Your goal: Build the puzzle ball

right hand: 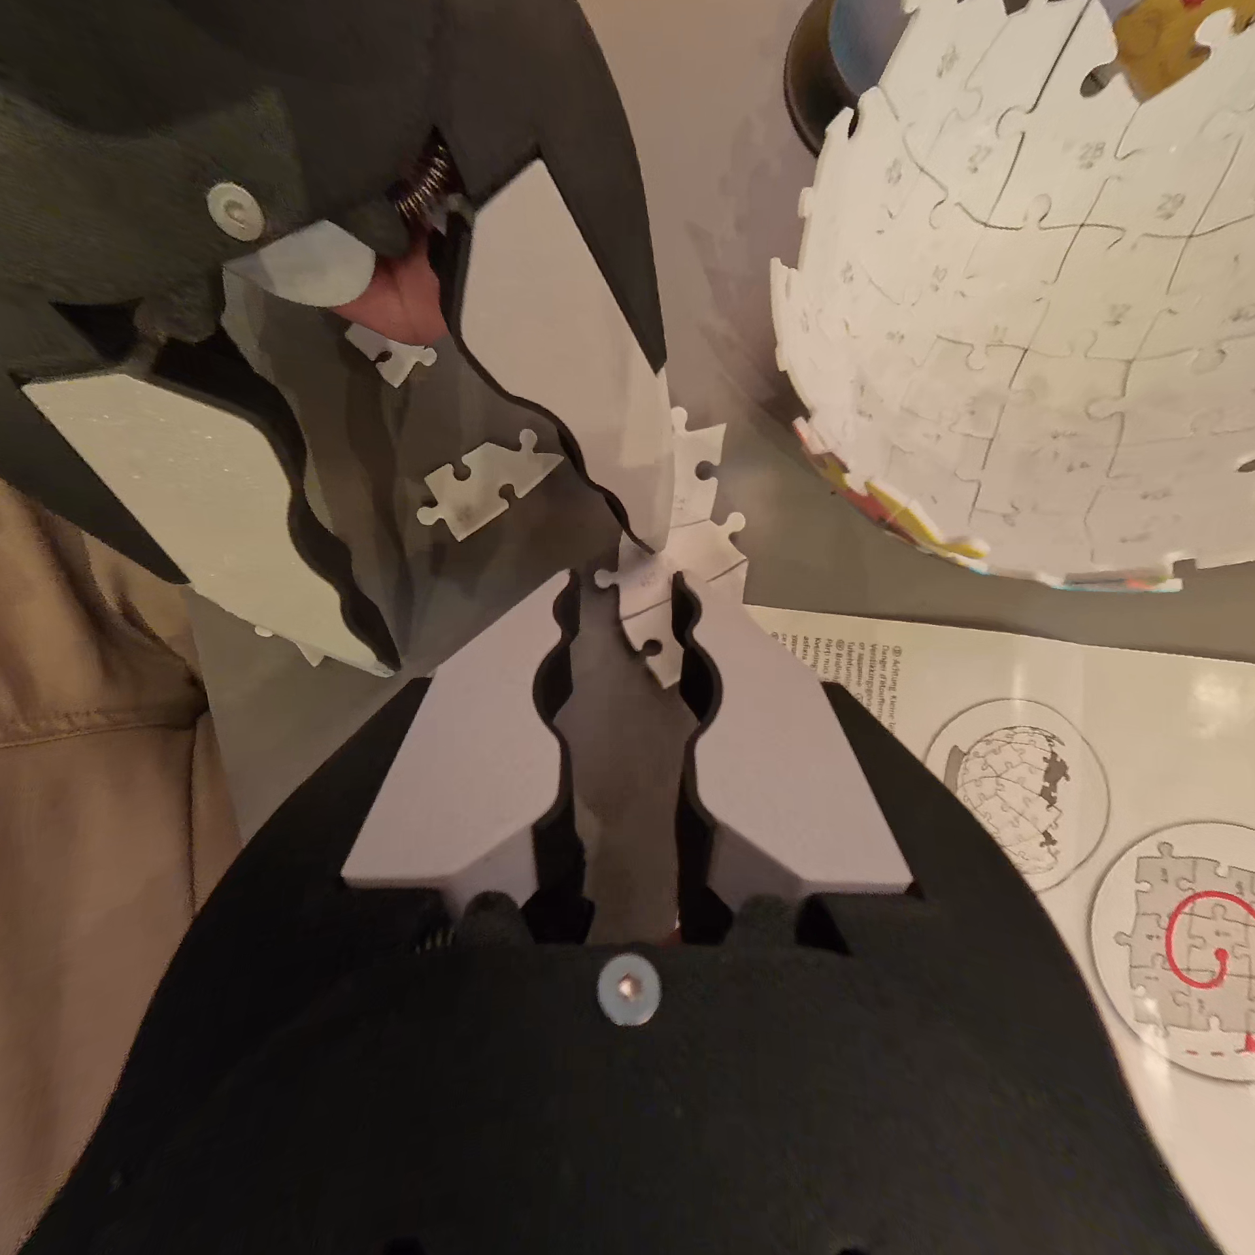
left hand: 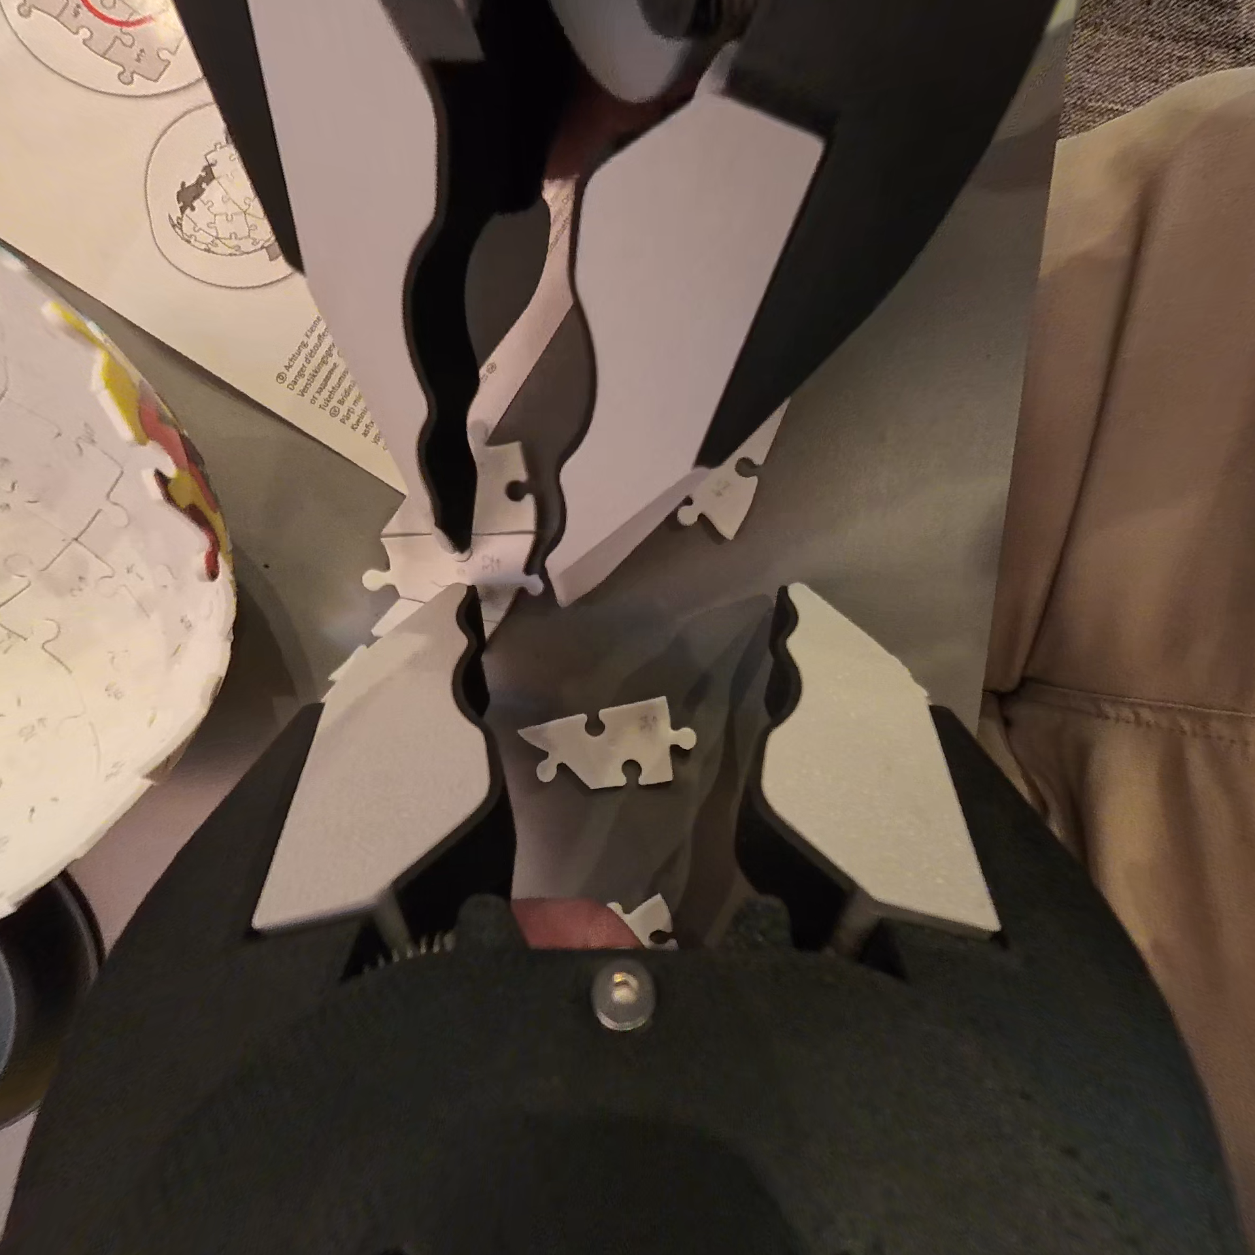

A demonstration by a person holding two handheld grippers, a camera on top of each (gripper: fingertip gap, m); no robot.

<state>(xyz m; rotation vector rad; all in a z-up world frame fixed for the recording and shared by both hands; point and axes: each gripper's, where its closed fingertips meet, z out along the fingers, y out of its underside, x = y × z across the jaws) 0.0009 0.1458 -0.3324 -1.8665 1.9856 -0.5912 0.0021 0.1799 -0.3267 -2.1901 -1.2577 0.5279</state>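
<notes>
The half-built puzzle ball (right hand: 1019, 339), white side out, lies on the grey table; it also shows at the left of the left wrist view (left hand: 88, 611). My right gripper (right hand: 625, 580) is shut on a short curved strip of joined white pieces (right hand: 710, 550) and holds it above the table. In the left wrist view the right gripper (left hand: 499, 550) comes in from the top with the strip (left hand: 496, 564). My left gripper (left hand: 628, 597) is wide open, one fingertip (right hand: 648, 536) touching the strip. A loose white piece (left hand: 604, 747) lies on the table between the left gripper's fingers.
A paper instruction sheet (right hand: 1019, 747) lies beside the ball. Two more loose pieces (left hand: 720, 496) (left hand: 645, 917) lie on the table. A dark round stand (right hand: 815, 88) sits behind the ball. Beige clothing (left hand: 1154, 543) borders the table edge.
</notes>
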